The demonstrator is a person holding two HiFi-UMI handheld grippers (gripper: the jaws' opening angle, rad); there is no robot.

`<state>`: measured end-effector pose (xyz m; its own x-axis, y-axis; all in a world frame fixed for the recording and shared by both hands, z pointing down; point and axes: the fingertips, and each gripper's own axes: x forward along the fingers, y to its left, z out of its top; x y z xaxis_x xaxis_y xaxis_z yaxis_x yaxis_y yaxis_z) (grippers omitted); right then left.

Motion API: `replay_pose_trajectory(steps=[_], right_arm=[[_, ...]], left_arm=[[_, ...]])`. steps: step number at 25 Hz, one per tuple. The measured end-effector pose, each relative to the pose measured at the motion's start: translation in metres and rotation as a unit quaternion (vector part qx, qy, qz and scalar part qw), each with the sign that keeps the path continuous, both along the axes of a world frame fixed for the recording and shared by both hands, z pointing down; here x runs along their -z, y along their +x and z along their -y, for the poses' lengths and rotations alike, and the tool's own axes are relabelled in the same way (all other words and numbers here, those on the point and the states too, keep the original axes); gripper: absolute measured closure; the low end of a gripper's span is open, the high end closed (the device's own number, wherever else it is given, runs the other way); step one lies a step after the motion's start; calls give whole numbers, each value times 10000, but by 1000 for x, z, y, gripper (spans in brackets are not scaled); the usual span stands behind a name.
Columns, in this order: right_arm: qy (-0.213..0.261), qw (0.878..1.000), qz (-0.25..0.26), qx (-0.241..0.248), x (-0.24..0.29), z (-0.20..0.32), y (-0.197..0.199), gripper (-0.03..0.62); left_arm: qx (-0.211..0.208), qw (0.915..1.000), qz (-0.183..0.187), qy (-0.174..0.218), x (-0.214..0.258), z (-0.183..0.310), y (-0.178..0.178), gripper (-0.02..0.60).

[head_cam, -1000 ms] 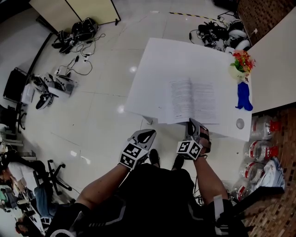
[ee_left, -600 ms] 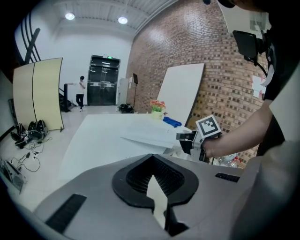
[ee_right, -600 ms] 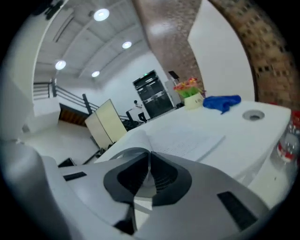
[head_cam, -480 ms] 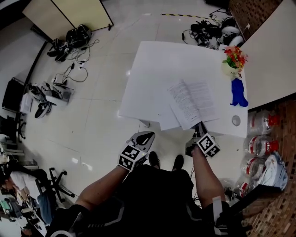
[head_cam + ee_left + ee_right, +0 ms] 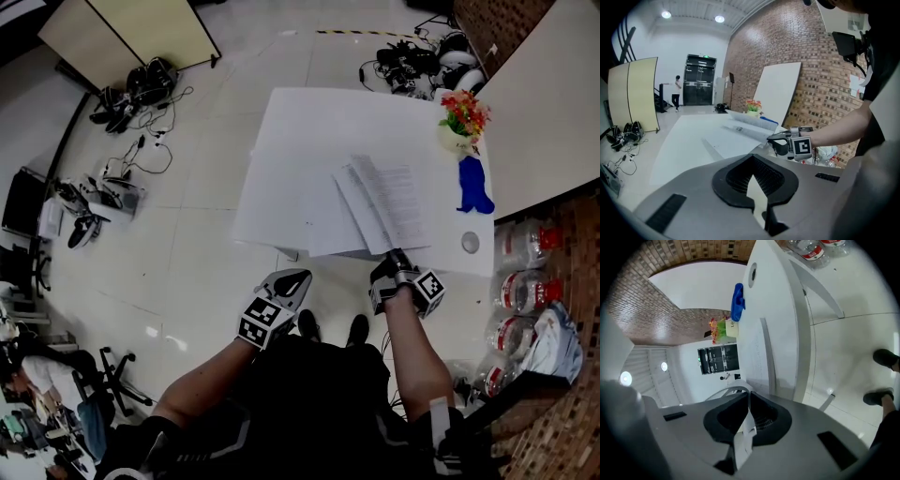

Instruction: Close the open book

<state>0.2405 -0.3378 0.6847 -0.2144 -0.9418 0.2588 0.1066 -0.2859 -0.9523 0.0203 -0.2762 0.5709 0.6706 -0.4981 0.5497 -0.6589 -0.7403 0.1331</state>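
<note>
The open book (image 5: 380, 202) lies near the front edge of the white table (image 5: 300, 131). Its left side rests flat, while its right-hand pages (image 5: 394, 192) are raised and lean left. My right gripper (image 5: 396, 263) is shut on the near edge of those raised pages. The left gripper view shows that gripper (image 5: 775, 141) pinching the book's (image 5: 745, 127) corner. In the right gripper view the page edge (image 5: 766, 350) runs up from the jaws, and the picture is rolled sideways. My left gripper (image 5: 292, 278) hangs shut in front of the table, over the floor, holding nothing.
A flower pot (image 5: 462, 117), a blue object (image 5: 473, 186) and a small round disc (image 5: 470, 243) line the table's right side. Water bottles (image 5: 525, 272) stand on the floor at the right. Cables and gear (image 5: 141, 89) lie on the floor far left. A second white tabletop (image 5: 544, 103) sits at the right.
My right gripper rolled over and drew back toward the table edge, lifting the right-hand pages from flat to tilted left. The left gripper stayed about where it was.
</note>
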Motion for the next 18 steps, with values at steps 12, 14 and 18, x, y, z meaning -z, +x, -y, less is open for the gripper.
replay_pose_trajectory(steps=[12,14,18], right_arm=[[-145,9996,-234,104,0,1,0,580],[-130,9985,-480,214,0,1,-1,579],[-234,9912,-1130,643,1,0,-4,578]], left_arm=[[71,10000,6,-9,-2,2,8,586],[99,9999,0,-11,-2,1,6,586],[145,9999,-2,-17,-2,0,1,586]])
